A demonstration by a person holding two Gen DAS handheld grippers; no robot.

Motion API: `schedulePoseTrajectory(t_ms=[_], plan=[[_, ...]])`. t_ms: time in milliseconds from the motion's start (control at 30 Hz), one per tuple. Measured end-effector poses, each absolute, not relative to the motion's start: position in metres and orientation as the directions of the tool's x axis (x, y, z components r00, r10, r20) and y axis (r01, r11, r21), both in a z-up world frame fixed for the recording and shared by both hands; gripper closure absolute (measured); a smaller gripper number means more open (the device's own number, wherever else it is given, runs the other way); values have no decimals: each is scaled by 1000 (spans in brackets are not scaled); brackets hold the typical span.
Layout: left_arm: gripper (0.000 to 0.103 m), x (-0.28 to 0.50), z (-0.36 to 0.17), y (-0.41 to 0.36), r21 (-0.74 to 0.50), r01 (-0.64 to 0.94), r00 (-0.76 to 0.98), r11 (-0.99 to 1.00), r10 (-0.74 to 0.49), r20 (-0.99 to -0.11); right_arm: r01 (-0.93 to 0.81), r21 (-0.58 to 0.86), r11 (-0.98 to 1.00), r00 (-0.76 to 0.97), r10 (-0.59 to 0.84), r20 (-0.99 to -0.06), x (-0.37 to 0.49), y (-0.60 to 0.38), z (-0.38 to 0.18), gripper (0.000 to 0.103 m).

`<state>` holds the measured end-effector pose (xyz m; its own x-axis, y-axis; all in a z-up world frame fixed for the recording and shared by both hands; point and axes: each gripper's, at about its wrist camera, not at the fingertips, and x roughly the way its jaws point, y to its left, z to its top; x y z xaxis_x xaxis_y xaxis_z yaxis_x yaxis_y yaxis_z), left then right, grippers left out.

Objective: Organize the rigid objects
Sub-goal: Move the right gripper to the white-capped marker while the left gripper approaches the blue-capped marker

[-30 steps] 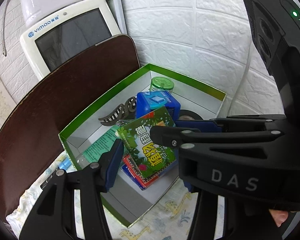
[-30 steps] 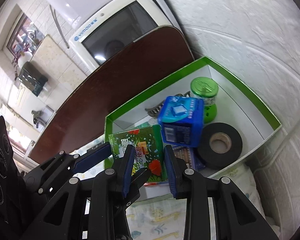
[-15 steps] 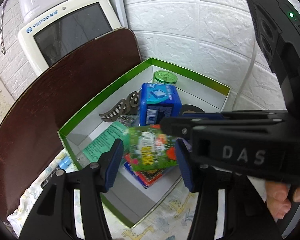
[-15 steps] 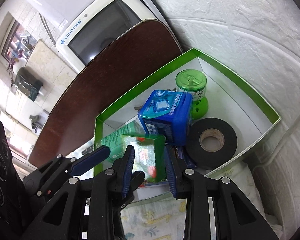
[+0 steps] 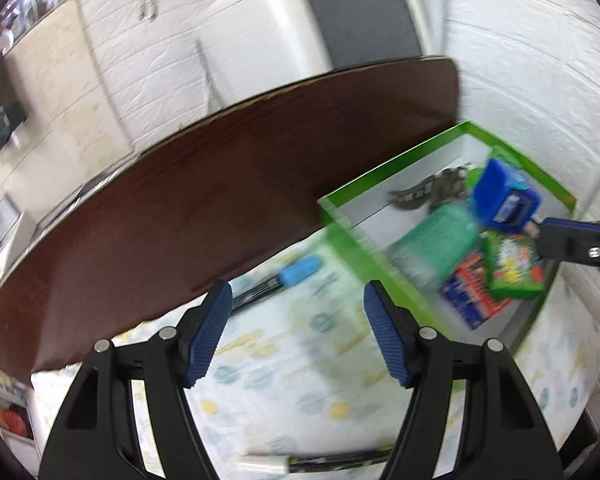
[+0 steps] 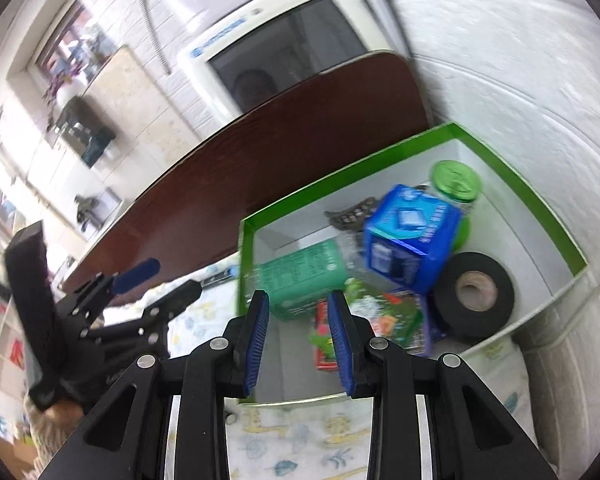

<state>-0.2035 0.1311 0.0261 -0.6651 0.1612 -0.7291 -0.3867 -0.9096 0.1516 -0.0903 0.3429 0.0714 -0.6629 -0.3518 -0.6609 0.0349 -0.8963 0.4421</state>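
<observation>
**Both grippers empty beside the green-rimmed box**

At the far left of the right wrist view, the left gripper [image 6: 156, 276] hangs over the patterned cloth [image 5: 300, 380], well clear of the box. Its jaws have just been opening and now stand wide apart with nothing between them; through the gap only cloth shows. A marker with a light blue cap [image 5: 300, 272] lies on the cloth just beyond its left fingertip, and another pen [image 5: 312, 460] lies near the bottom edge.

Behind the cloth, a dark brown board [image 5: 220, 184] leans in front of a white monitor [image 5: 364, 28].

Further right sits the green-rimmed box [image 6: 380, 164]. Inside lie a teal-labelled pack [image 6: 304, 276], a dark hair clip [image 6: 350, 214], a blue carton [image 6: 412, 236], a green-lidded jar [image 6: 456, 176], a roll of black tape [image 6: 474, 292] and a green snack packet [image 5: 512, 264] lying on a red and blue box [image 5: 472, 292].

The right gripper [image 6: 298, 340] hovers at the box's near rim, jaws narrowly parted and gripping nothing.
</observation>
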Motion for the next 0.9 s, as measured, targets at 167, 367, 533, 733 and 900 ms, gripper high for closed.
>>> schedulePoseTrajectory(t_ms=[167,367,533,733,900], plan=[[36,-221,6,103,165,-387,-639,-907,135,-758,202,370,-907,-624,-410,-665,-92,295,81,71],[36,-244,-19,103,204,-499,-579,-842,149,-801,496,205,-844,-464,-457,-759,-83,209,57,68],[45,-270,-39,109,201,-586,-521,-785,175,-835,606,76,-792,-370,-366,-854,-82,157,17,65],[65,-294,-58,107,167,-641,-455,-749,195,-869,672,-24,-740,-356,-294,-887,-92,129,-5,65],[68,-308,-64,99,77,-670,-386,-738,258,-886,681,-40,-731,-334,-262,-905,-110,122,-22,65]])
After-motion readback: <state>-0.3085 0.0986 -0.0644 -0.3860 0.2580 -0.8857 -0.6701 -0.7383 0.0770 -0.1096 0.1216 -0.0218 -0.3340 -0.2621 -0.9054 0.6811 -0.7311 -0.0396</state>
